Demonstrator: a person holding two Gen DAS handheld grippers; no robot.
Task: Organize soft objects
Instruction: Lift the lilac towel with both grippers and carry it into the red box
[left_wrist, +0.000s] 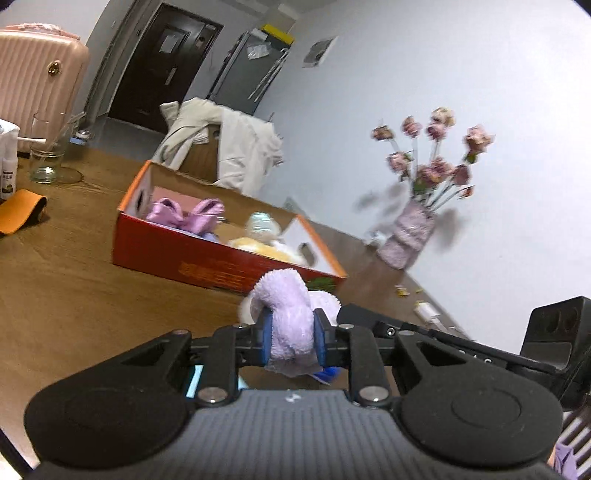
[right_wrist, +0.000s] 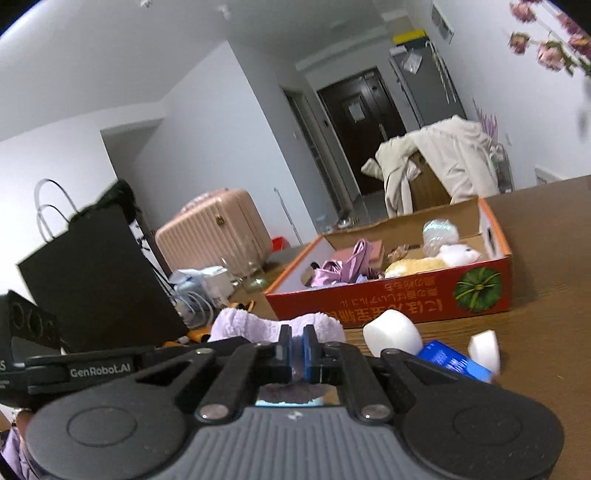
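A fluffy lilac towel (left_wrist: 290, 317) is held between both grippers above the wooden table (left_wrist: 74, 273). My left gripper (left_wrist: 291, 334) is shut on one end of it. My right gripper (right_wrist: 297, 343) is shut on the other end (right_wrist: 258, 326). An open red cardboard box (left_wrist: 207, 262) lies just beyond, holding purple satin items (left_wrist: 184, 218), a yellow plush (left_wrist: 258, 247) and a clear bottle (left_wrist: 260, 223). The box also shows in the right wrist view (right_wrist: 388, 299).
A vase of dried roses (left_wrist: 410, 232) stands right of the box. A glass (left_wrist: 48, 151) and an orange item (left_wrist: 22, 214) sit at left. White foam pieces (right_wrist: 391, 334) and a blue packet (right_wrist: 454, 360) lie before the box. A black bag (right_wrist: 96, 273) stands left.
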